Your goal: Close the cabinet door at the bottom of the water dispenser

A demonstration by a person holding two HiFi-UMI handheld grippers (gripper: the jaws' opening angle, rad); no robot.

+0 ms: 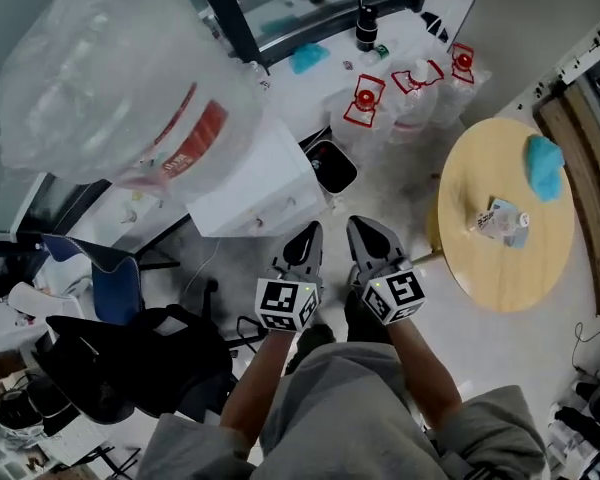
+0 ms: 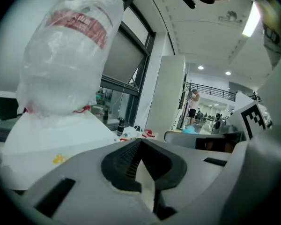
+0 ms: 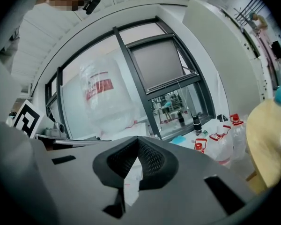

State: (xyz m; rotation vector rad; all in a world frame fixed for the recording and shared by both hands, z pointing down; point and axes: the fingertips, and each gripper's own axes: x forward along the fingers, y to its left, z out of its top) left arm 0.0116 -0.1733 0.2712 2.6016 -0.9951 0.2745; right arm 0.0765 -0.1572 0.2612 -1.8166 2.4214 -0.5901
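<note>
The white water dispenser (image 1: 248,183) stands ahead of me, seen from above, with a big plastic-wrapped bottle (image 1: 120,78) on top. Its bottom cabinet door is hidden from this angle. My left gripper (image 1: 309,232) and right gripper (image 1: 359,226) are side by side just in front of the dispenser's near corner, apart from it. Both are shut with nothing between the jaws. In the left gripper view the gripper (image 2: 140,142) points up past the dispenser (image 2: 61,139) and its bottle (image 2: 68,50). From the right gripper (image 3: 138,140), the bottle (image 3: 105,97) shows against a window.
A black bin (image 1: 332,166) sits beside the dispenser. Several clear jugs with red caps (image 1: 365,103) stand behind it. To the right is a round wooden table (image 1: 480,268) with a blue cloth (image 1: 545,166) and a packet (image 1: 502,220). A chair with dark bags (image 1: 120,353) is at the left.
</note>
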